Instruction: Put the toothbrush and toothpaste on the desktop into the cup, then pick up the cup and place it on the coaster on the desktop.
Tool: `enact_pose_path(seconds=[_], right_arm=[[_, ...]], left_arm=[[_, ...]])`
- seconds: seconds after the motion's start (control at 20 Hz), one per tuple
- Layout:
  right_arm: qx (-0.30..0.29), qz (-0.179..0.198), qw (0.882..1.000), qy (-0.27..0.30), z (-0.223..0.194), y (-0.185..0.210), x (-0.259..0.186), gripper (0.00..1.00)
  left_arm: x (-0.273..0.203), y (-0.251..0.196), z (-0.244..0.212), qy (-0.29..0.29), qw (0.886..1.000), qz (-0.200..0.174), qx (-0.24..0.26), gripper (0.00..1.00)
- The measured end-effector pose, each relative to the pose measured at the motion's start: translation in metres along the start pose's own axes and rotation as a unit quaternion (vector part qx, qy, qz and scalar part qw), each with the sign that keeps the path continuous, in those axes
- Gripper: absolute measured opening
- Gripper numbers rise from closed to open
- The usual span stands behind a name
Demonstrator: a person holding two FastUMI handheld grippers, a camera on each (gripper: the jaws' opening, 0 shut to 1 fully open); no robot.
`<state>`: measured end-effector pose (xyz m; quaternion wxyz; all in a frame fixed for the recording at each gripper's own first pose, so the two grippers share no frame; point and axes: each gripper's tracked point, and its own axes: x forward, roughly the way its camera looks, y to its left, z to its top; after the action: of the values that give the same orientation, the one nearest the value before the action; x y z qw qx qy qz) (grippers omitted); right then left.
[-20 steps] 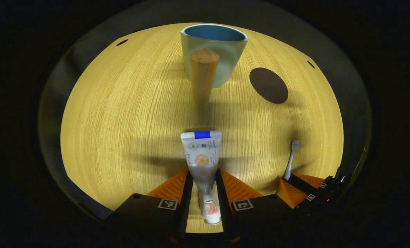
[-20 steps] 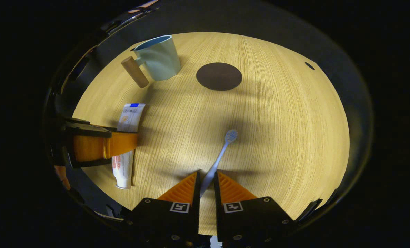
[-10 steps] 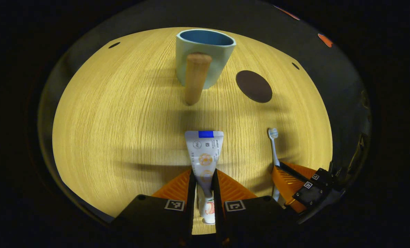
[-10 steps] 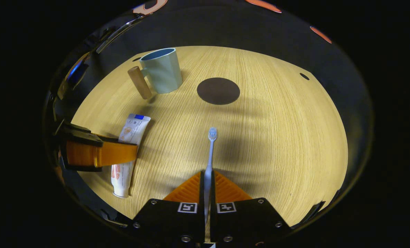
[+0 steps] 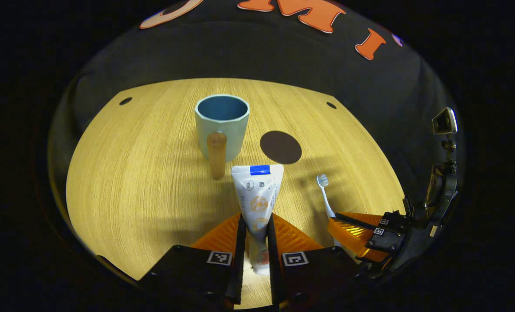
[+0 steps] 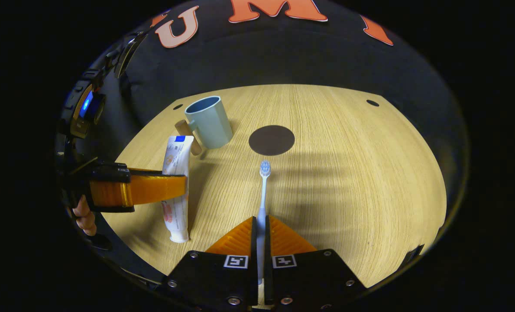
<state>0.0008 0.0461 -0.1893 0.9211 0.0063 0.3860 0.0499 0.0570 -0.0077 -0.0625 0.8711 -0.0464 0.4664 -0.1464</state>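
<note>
Toothpaste [image 5: 257, 203], a white tube with a blue band at its flat end, is clamped between the two orange fingers of the left gripper [image 5: 255, 236]. The tube runs forward along the fingers, flat end ahead of the tips and cap end back between them. In the right gripper view the same tube [image 6: 177, 186] hangs cap downward just above the worktop [image 6: 348, 173], with the left gripper [image 6: 153, 190] reaching in level from the side; fingers of the hand [image 6: 83, 216] that holds it show behind its black body.

Toothbrush [image 6: 262, 195]: held between the closed fingers of the right gripper [image 6: 260, 234], handle pinched near its lower part, bristle head pointing straight ahead beyond the tips. In the left gripper view the right gripper [image 5: 352, 229] lies beside the left one, tilted inward, with the toothbrush [image 5: 325, 195] slanting up out of it.

Cup [image 5: 221, 125]: pale blue, upright on the worktop, ahead of the left fingers and well apart from them; its wooden handle [image 5: 216, 154] faces the left gripper.

Coaster [image 5: 280, 147]: a dark round disc lying flat beside the cup, ahead of the right fingers in the right gripper view, beyond the toothbrush head and nothing on it.
</note>
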Motion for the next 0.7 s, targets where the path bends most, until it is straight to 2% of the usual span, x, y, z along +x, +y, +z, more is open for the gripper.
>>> enact_pose_path(seconds=[0.4, 0.7], right_arm=[[-0.006, 0.002, 0.996, -0.094, 0.009, -0.005, -0.013, 0.06], [-0.012, -0.004, 0.986, -0.164, 0.005, -0.013, -0.011, 0.06]], left_arm=[[-0.053, 0.013, 0.057, -0.124, 0.991, -0.041, 0.006, 0.28], [-0.099, 0.020, 0.103, -0.223, 0.974, -0.040, 0.028, 0.27]])
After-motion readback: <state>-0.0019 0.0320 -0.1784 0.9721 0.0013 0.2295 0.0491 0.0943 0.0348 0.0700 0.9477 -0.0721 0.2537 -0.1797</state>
